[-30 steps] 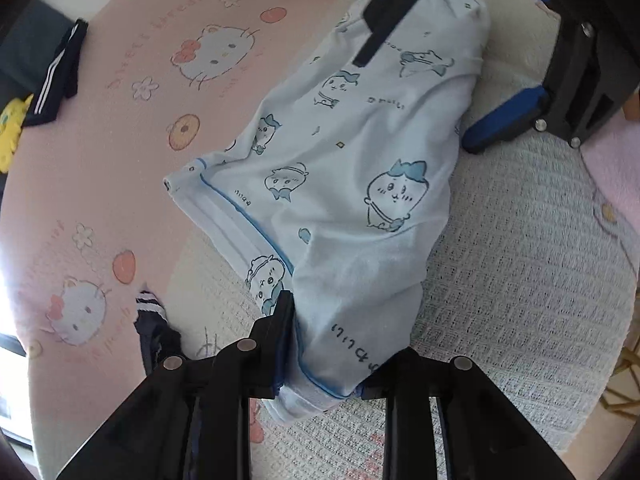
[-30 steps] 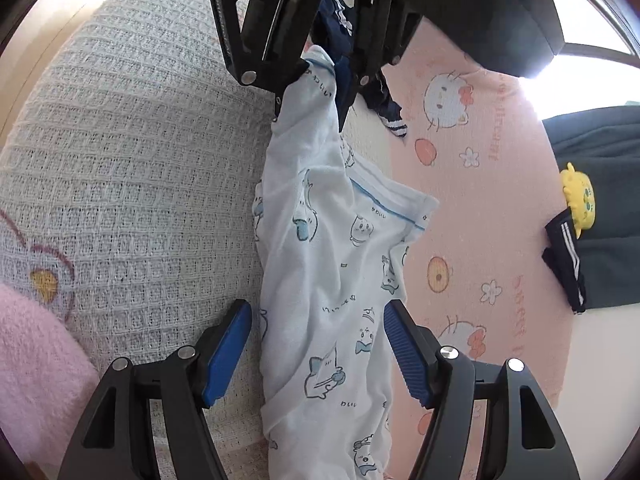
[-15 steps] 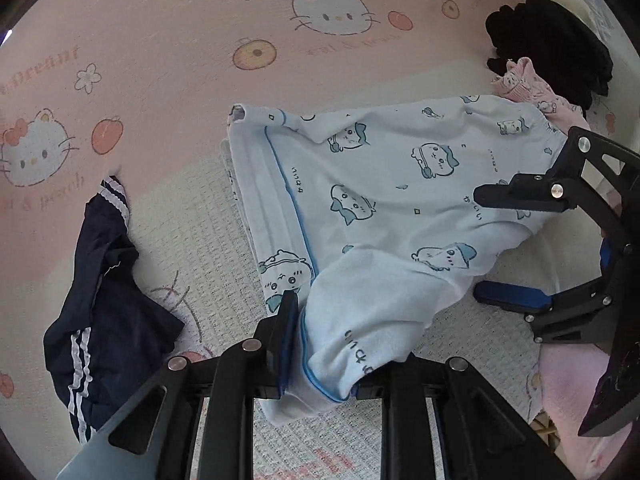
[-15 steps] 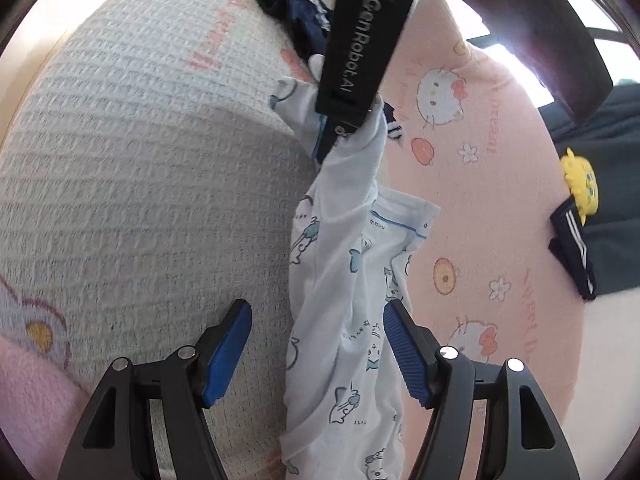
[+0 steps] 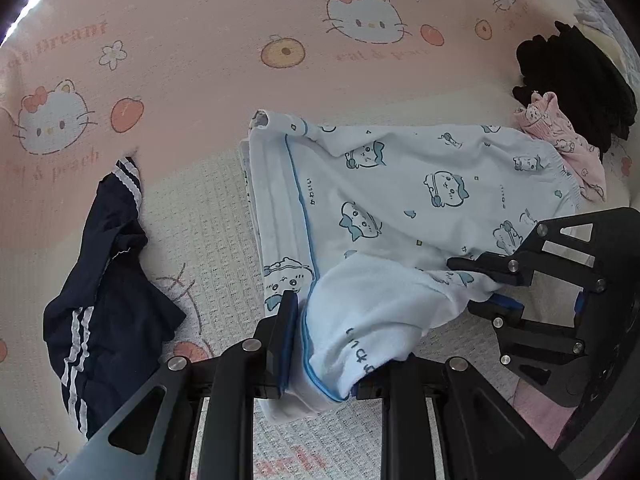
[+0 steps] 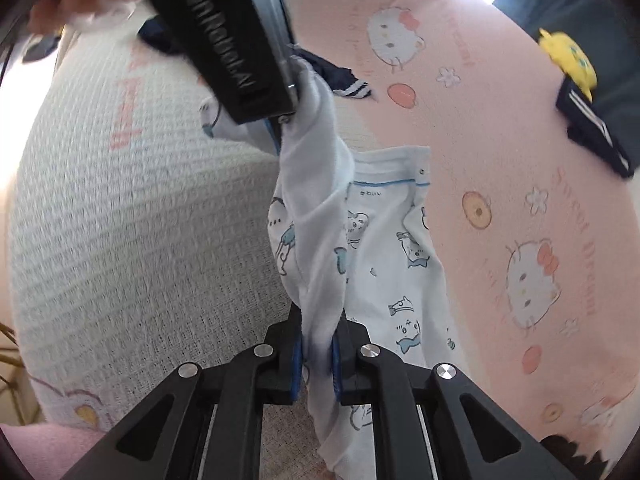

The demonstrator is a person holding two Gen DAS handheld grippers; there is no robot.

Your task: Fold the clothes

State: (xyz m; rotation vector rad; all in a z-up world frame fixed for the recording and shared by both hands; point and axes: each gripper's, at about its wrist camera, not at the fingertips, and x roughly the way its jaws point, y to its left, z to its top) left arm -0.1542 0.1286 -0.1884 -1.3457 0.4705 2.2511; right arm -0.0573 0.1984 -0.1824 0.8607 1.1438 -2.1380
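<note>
A pale blue garment (image 5: 400,200) printed with small cartoon figures lies partly spread on the bed and partly lifted. My left gripper (image 5: 324,344) is shut on a bunched corner with blue piping, low in the left wrist view. Seen from the right wrist, the same garment (image 6: 384,248) runs as a twisted band from the left gripper's black body (image 6: 232,40) down to my right gripper (image 6: 318,354), whose blue pads pinch the cloth. In the left wrist view the right gripper (image 5: 486,284) bites the garment's edge at the right.
A navy striped garment (image 5: 96,300) lies crumpled left of the blue one. Black clothing (image 5: 580,80) and a pink printed piece (image 5: 568,144) sit at the far right. The bed has a pink cat-print sheet (image 5: 200,80) and a white waffle blanket (image 6: 120,220).
My right gripper, open around the cloth before, has shut on the garment. Both grippers have rolled and shifted, pulling the cloth into a band between them.
</note>
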